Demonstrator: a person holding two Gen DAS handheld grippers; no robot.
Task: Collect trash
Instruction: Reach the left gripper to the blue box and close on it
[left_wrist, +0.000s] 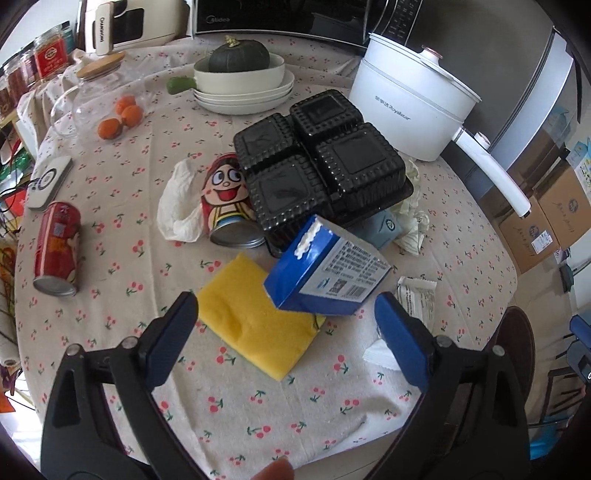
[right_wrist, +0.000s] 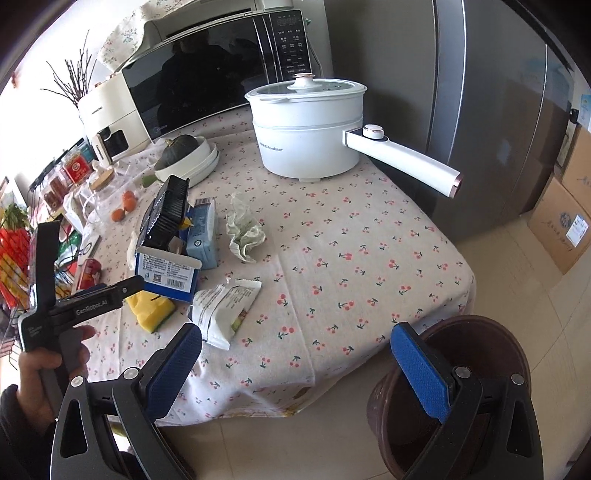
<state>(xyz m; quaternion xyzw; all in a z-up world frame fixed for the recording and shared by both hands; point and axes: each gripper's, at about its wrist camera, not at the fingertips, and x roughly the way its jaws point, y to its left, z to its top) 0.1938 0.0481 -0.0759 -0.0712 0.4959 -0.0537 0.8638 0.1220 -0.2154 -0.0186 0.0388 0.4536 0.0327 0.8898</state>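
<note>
left gripper (left_wrist: 286, 310): jaws spread wide, nothing between them; hovers over the desk, blue carton and sponge just ahead of the tips
right gripper (right_wrist: 295, 341): jaws spread wide, holding nothing; sits off the desk edge, right finger over the brown bin
left hand (right_wrist: 44, 369): seen from the right wrist view, wrapped round the left gripper's handle
desk (right_wrist: 369, 236): cherry-print cloth, trash clustered on the left-gripper side
blue carton (left_wrist: 327, 271): opened, tilted, one edge resting on the yellow sponge, leaning against the black tray
yellow sponge (left_wrist: 255, 321): flat on the cloth, partly under the carton
black tray (left_wrist: 321, 162): four-compartment plastic clamshell, behind the carton
cartoon can (left_wrist: 229, 206): lying on its side, touching the tray's left side, white tissue (left_wrist: 177, 206) just beside it
red can (left_wrist: 57, 247): lying on its side, well apart to the left
white wrapper (right_wrist: 225, 306): flat near the desk edge, just beside the carton
crumpled paper (right_wrist: 243, 229): mid-desk, near a light-blue pack (right_wrist: 201, 232)
brown bin (right_wrist: 476, 373): on the floor beside the desk; contents cannot tell
background: white electric pot (right_wrist: 310, 129), microwave (right_wrist: 207, 77), squash in a bowl (left_wrist: 240, 68)
</note>
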